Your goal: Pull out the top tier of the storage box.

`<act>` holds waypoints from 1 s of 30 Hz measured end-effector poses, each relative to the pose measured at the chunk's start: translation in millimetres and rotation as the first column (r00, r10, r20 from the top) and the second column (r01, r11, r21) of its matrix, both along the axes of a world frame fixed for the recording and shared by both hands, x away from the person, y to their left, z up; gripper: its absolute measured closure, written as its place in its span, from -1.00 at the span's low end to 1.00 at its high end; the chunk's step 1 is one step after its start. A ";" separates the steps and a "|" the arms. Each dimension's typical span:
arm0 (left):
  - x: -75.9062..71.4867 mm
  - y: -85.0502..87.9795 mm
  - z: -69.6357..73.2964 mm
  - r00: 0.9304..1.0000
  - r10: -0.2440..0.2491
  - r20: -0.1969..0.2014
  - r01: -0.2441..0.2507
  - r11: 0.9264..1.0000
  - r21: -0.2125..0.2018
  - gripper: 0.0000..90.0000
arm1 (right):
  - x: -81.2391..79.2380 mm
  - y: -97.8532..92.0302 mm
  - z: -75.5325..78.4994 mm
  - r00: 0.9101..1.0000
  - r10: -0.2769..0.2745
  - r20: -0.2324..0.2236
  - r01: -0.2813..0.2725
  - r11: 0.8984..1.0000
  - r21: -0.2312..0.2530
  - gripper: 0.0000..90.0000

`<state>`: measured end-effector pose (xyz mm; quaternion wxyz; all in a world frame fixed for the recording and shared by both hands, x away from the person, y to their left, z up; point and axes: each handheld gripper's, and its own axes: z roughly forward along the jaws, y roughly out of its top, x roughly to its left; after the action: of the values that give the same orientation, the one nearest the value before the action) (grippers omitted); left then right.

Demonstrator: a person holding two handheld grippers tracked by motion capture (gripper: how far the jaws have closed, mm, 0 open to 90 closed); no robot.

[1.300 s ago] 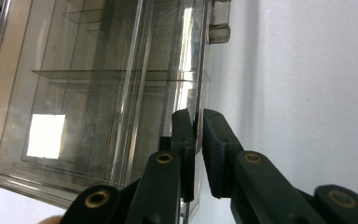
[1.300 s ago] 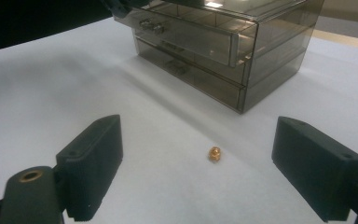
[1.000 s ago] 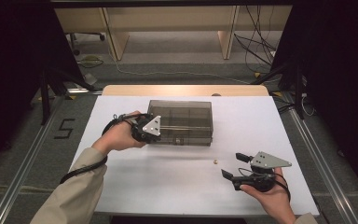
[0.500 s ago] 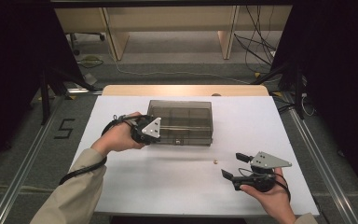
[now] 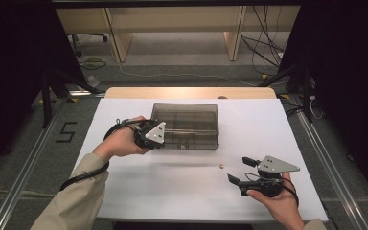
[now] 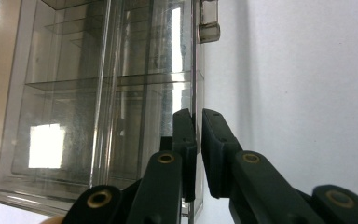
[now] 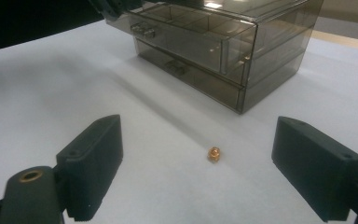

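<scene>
Two grippers, two jobs, we reckon: our left gripper (image 5: 160, 135) has its fingers (image 6: 185, 140) clenched on the thin wall of the smoky drawer box (image 5: 187, 123), probably steadying it, while the right gripper (image 5: 242, 170) rests on the bench (image 5: 124, 191), fingers (image 7: 93, 163) spread wide, aimed at the tiny brass nut (image 5: 221, 166) lying just ahead.

White table cover (image 5: 124, 191) – wooden desks (image 5: 172, 19) behind, cables (image 5: 263, 43) on floor, possibly chair base (image 5: 84, 38).
</scene>
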<state>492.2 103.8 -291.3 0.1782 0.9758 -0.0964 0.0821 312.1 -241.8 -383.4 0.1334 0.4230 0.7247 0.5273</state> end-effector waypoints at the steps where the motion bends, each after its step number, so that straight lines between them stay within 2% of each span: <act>1: -0.3 0.1 0.0 1.000 -0.002 -0.002 0.002 1.000 0.001 0.88 | 0.0 -0.1 0.0 1.000 0.000 0.000 0.000 1.000 0.000 -0.62; 30: -7.2 3.1 1.4 0.999 -0.037 -0.007 0.037 0.999 0.006 0.88 | 0.4 0.1 -0.4 1.000 -0.002 -0.002 0.002 1.000 0.001 -0.62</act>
<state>485.0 106.9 -289.9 0.1770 0.9746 -0.1142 0.0753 312.5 -241.7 -383.8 0.1332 0.4243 0.7240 0.5273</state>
